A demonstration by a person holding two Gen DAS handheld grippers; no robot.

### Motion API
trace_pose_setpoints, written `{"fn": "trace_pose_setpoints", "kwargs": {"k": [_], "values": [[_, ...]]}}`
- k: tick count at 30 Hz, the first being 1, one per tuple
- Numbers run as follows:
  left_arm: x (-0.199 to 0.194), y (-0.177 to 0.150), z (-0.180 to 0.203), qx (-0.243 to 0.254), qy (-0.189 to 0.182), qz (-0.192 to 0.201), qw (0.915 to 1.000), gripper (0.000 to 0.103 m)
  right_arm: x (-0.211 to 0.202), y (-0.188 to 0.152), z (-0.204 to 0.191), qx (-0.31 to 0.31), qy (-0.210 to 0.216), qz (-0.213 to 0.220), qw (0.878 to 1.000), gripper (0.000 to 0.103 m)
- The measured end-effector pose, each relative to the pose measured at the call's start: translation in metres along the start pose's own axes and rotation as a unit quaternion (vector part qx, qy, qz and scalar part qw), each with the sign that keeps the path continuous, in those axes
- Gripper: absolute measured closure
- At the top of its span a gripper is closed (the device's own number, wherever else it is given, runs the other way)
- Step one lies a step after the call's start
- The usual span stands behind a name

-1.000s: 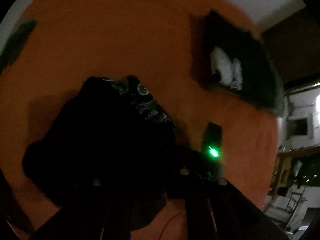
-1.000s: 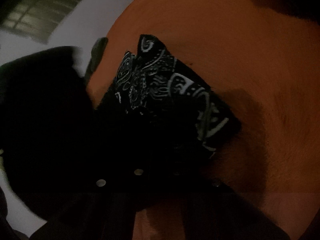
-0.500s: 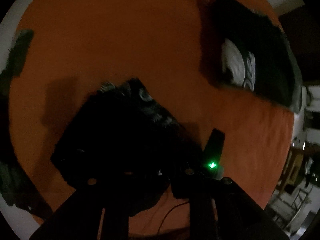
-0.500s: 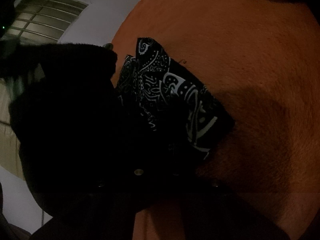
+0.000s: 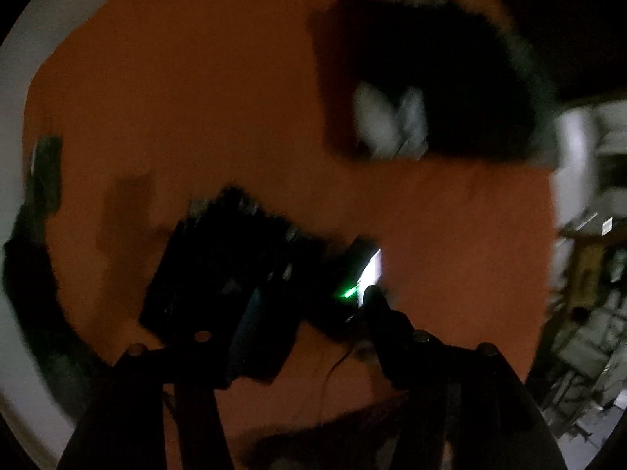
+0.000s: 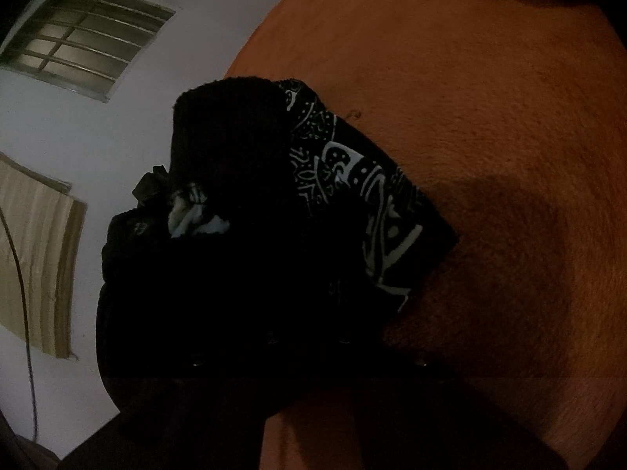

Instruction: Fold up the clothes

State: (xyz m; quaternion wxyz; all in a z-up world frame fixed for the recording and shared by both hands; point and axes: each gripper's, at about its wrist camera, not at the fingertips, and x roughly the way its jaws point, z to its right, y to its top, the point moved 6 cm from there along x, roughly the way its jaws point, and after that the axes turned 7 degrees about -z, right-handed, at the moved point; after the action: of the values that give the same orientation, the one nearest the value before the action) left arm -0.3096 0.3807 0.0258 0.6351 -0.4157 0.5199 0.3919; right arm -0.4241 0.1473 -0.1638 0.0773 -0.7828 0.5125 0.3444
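Dim, blurry frames. My L gripper (image 5: 313,305) looks straight down on the orange blanket (image 5: 219,90); jaws opening, roughly halfway apart, nothing pinched between them. Below sits the black paisley garment (image 5: 219,258), a folded bundle around mid-blanket, nearer the bottom edge of the L view. Beside it, to the right in that view, is my R gripper (image 5: 352,274) w/ a green LED lit. A 2nd folded black garment w/ white print (image 5: 423,90) lies well apart, toward the blanket's far right corner.

R view: R gripper (image 6: 309,337) is fully closed, fingers too dark to make out; can't tell if it pinches cloth. Paisley garment (image 6: 352,180) right in front, near the blanket's left edge. White wall, barred window (image 6: 82,43) behind.
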Motion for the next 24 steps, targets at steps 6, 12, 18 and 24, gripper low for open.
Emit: {"fn": "trace_pose_setpoints", "kwargs": {"k": [6, 12, 18, 24], "values": [[-0.008, -0.075, -0.065, 0.038, 0.033, 0.135, 0.9896, 0.047, -0.008, -0.002, 0.005, 0.017, 0.008, -0.004, 1.000, 0.103], [0.110, -0.178, -0.142, -0.016, 0.020, 0.148, 0.9886, 0.047, -0.014, 0.001, 0.006, 0.029, 0.020, -0.005, 0.999, 0.103], [0.190, -0.167, -0.142, -0.049, -0.021, 0.171, 0.9839, 0.047, -0.074, -0.011, 0.004, 0.074, 0.027, 0.056, 0.995, 0.070], [0.212, -0.119, -0.115, 0.012, 0.053, 0.190, 0.9804, 0.047, -0.145, -0.043, -0.015, 0.093, 0.052, 0.137, 0.985, 0.049]]}}
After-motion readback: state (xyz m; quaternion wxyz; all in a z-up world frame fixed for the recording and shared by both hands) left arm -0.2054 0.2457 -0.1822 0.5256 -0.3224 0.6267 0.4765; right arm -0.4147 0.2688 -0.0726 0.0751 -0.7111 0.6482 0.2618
